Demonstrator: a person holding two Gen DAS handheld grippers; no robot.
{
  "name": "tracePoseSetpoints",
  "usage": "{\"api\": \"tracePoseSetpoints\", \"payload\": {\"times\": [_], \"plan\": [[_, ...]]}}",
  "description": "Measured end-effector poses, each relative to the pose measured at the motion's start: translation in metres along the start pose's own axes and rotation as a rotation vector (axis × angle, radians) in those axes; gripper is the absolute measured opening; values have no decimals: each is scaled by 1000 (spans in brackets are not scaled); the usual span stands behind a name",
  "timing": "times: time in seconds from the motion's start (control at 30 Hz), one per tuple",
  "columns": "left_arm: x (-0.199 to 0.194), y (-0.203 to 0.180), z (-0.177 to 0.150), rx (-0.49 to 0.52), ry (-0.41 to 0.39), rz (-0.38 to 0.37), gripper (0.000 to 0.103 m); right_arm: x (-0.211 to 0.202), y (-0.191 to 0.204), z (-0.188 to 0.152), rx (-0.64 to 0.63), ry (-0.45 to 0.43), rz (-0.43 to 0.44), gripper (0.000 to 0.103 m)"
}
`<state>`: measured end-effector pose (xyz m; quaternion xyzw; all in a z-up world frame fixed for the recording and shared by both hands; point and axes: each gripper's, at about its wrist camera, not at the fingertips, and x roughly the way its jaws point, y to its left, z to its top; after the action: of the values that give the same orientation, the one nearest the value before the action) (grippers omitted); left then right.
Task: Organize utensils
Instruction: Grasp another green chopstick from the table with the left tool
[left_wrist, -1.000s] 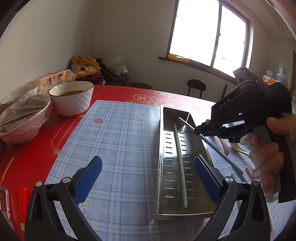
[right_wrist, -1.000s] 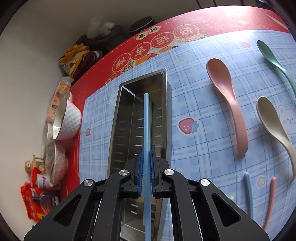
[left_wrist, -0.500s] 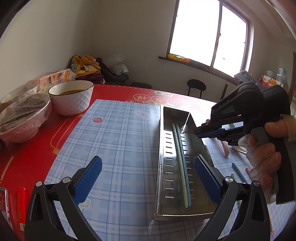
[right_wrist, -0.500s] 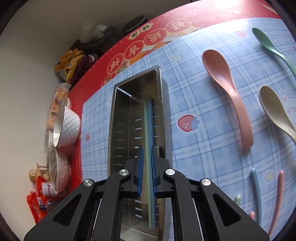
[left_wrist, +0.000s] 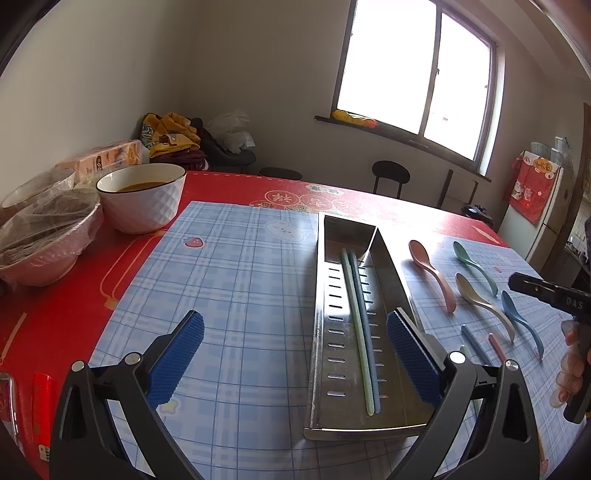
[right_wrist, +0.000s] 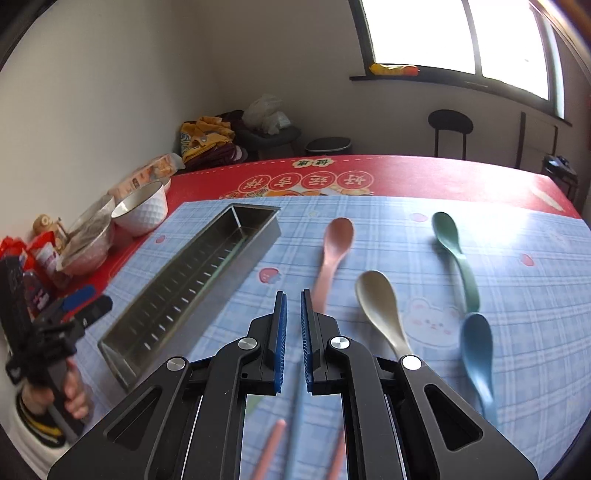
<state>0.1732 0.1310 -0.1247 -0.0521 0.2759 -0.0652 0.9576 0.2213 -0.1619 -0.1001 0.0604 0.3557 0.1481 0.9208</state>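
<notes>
1. Steel tray (left_wrist: 391, 280) sits centre-right in the left wrist view, with a green chopstick (left_wrist: 354, 325) and a blue chopstick (left_wrist: 364, 332) lying side by side inside.
2. Right gripper (right_wrist: 293, 332) holds nothing, jaws slightly parted, above loose chopsticks (right_wrist: 295, 424) at the frame's bottom.
3. Left gripper (left_wrist: 295, 354) hangs wide open.
4. Judgement: lower squarely over one stick, close mid-length, keep it level.

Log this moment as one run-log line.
tray: green chopstick, blue chopstick inside | right hand-held gripper: empty, slightly parted, above blue chopstick on mat | left hand-held gripper: open, empty | four spoons loose
</notes>
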Motion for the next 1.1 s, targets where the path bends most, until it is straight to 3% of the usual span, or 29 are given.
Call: {"api": "tracePoseSetpoints", "payload": {"times": [0.07, 0.2, 0.27, 0.43, 0.53, 0.67, 0.9, 1.1], "plan": [[-2, -8, 0, 30, -7, 26, 95, -14, -19, -15, 23, -2, -10, 9], [-25, -33, -1, 102, -14, 35, 74, -37, -45, -41, 55, -7, -66, 9], [-41, -51, -4, 126, -5, -22, 69, -43, -55, -53, 69, 3, -79, 9], [-64, -114, -28, 254, 76, -193, 68, -45, -67, -74, 77, 20, -109, 9], [-58, -144, -45, 320, 152, -235, 68, -49, -69, -76, 80, -2, -101, 9], [-42, -163, -62, 370, 237, -224, 68, -52, -67, -78, 68, -20, -80, 9], [-15, -168, -76, 368, 357, -180, 46, -54, -74, -79, 103, -32, -31, 9], [-4, -172, -82, 383, 398, -155, 44, -56, -75, -79, 112, -33, 2, 9]]}}
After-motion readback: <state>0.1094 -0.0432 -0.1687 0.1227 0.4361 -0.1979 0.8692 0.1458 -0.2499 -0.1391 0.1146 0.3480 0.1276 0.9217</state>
